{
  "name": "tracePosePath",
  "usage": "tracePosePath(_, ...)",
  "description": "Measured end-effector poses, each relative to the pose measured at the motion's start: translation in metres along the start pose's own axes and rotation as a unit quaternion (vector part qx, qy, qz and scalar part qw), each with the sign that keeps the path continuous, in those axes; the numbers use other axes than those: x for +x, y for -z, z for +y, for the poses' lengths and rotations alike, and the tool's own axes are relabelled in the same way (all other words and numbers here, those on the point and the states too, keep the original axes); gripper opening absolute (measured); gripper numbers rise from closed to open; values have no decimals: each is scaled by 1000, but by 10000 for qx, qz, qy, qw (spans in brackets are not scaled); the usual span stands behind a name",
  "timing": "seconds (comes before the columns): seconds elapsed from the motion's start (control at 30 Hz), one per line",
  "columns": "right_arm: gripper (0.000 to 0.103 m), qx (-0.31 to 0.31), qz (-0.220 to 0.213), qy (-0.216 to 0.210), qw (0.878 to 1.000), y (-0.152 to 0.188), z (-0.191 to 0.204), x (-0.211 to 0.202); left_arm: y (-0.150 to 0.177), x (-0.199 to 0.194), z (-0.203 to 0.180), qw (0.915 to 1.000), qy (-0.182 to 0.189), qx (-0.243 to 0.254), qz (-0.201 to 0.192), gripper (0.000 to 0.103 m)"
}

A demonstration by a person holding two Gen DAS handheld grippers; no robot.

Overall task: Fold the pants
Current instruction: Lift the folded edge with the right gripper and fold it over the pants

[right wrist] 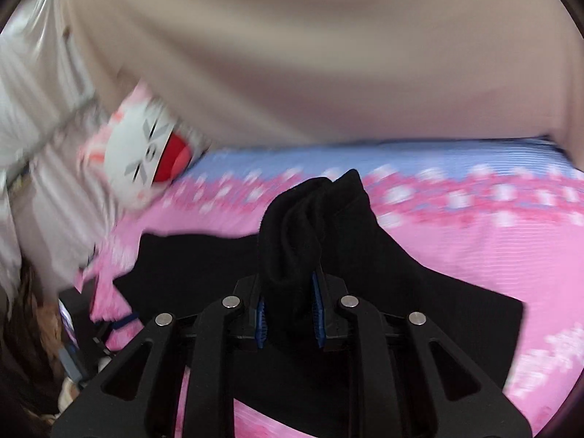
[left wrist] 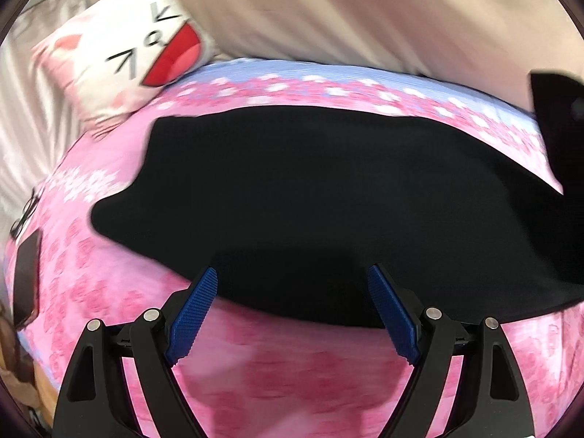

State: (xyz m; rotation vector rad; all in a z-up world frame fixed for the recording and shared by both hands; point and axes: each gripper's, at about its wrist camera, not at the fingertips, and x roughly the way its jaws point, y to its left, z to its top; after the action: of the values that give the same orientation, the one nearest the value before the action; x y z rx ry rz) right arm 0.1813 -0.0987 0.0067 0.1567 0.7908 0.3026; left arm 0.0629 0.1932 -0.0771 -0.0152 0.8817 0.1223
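Observation:
Black pants [left wrist: 321,197] lie spread across a pink flowered bedspread [left wrist: 95,277]. My left gripper [left wrist: 292,281] hangs open just above the pants' near edge, its blue pads [left wrist: 193,317] wide apart with nothing between them. In the right wrist view my right gripper [right wrist: 290,303] is shut on a bunched end of the pants [right wrist: 310,219], which stands up in folds between the blue pads [right wrist: 317,310]. The rest of the black cloth [right wrist: 438,310] trails down from there onto the bed. The view is blurred by motion.
A white cat-face pillow [left wrist: 135,47] with a red mouth sits at the bed's far left corner. Beige fabric [left wrist: 365,11] fills the top of both views. A dark flat object [left wrist: 25,273] lies at the bed's left edge. The far strip of bedspread is blue [right wrist: 365,157].

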Motion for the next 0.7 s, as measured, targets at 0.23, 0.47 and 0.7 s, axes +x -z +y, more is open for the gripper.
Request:
tracePosePath(0.23, 18, -451, 772, 148, 9959, 34, 44, 79, 9, 8, 37, 9994, -52, -330, 78, 82)
tracePosePath(0.47, 38, -605, 951, 4, 9936, 55, 50, 91, 10, 12, 36, 9993, 36, -351, 90, 82)
tracePosePath(0.7, 46, -194, 286, -457, 9984, 41, 40, 25, 11, 9, 39, 9993, -64, -367, 74, 82)
